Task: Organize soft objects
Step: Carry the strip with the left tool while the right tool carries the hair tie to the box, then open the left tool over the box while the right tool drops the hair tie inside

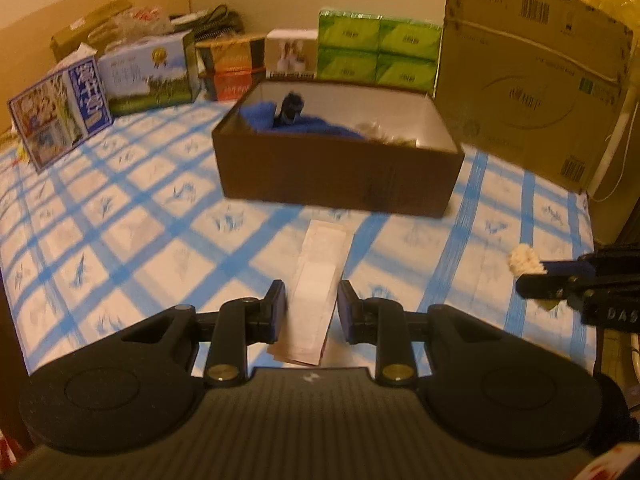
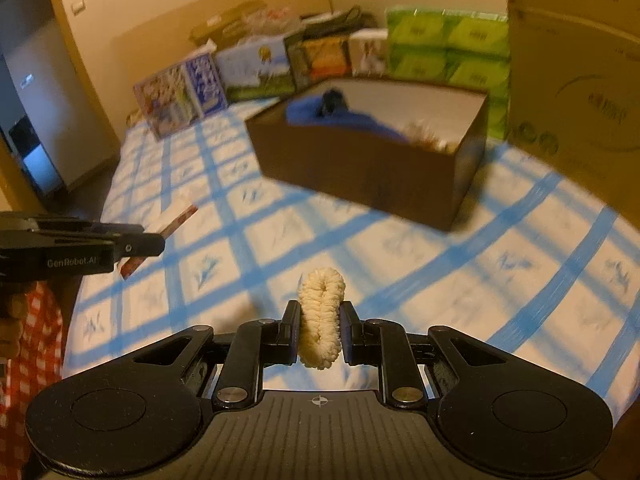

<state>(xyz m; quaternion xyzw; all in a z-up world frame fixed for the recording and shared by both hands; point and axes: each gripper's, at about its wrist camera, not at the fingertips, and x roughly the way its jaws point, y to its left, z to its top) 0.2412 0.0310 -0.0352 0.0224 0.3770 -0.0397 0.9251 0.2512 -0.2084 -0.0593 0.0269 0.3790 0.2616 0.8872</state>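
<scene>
My right gripper (image 2: 320, 316) is shut on a cream fluffy scrunchie (image 2: 322, 312), held upright above the blue-checked bedspread (image 2: 480, 280). In the left wrist view the right gripper (image 1: 532, 276) enters from the right edge with the scrunchie (image 1: 525, 259) at its tip. A flat pinkish packet (image 1: 316, 280) in clear wrap is pinched edgewise in my left gripper (image 1: 312, 304), lifted off the bed. From the right wrist view the left gripper (image 2: 156, 240) shows the packet (image 2: 178, 220) sticking out of it. Ahead stands an open brown box (image 1: 336, 176) holding a blue cloth (image 1: 260, 116), a dark object (image 1: 290, 108) and something furry (image 1: 384, 132).
A large cardboard box (image 1: 532, 80) stands right of the brown box. Green tissue packs (image 1: 376, 48) and several printed cartons (image 1: 148, 72) line the back wall. A hand with a red checked sleeve (image 2: 36, 340) holds the left gripper. A doorway (image 2: 28, 132) is at far left.
</scene>
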